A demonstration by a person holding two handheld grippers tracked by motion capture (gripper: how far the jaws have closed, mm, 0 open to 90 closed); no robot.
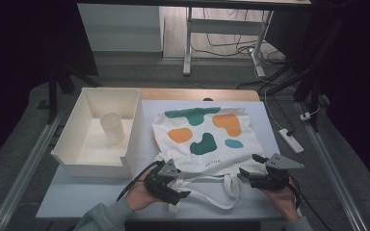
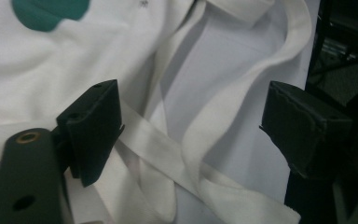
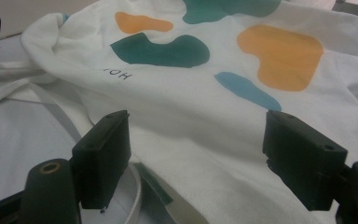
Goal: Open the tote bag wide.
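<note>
A white tote bag (image 1: pixel 197 130) printed with green, orange and blue blobs lies flat on the table, its handles (image 1: pixel 229 190) trailing toward the person. My left gripper (image 1: pixel 183 190) is low over the bag's near left corner. Its jaws are open, and the crossed white straps (image 2: pixel 168 154) lie on the table between them without being pressed. At the bag's near right corner my right gripper (image 1: pixel 249 164) is also open. In the right gripper view the bag's cloth (image 3: pixel 205 116) spreads between and beyond its jaws, with a strap (image 3: pixel 135 186) near the left jaw.
A deep white tray (image 1: pixel 72 159) holding an upright pale cup (image 1: pixel 112 127) stands on the table's left, close to the bag. A power strip (image 1: pixel 290 139) and cables lie off the table's right side. The near table edge is just below both hands.
</note>
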